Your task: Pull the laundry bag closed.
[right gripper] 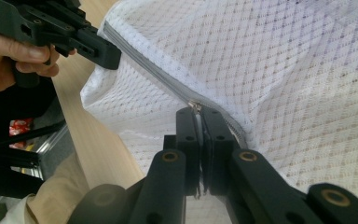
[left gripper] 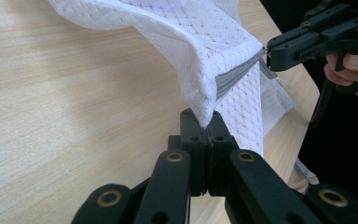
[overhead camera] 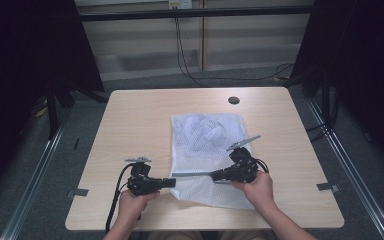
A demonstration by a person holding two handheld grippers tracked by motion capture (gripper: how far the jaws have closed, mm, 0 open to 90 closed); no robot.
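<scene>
- The left tool [overhead camera: 172,182] is clenching the near left edge of a white mesh zippered laundry bag [overhead camera: 207,145].
- The right tool [overhead camera: 215,174] is pinching the bag's grey zipper pull [right gripper: 196,108].
- The bag is lying on the pale wooden worktop [overhead camera: 130,130], its near edge lifted between the tools.
- A small dark round cap [overhead camera: 233,100] is sitting near the worktop's far edge.

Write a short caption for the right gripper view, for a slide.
Right gripper pinches the zipper pull of a white mesh bag; left gripper holds its corner.
</scene>
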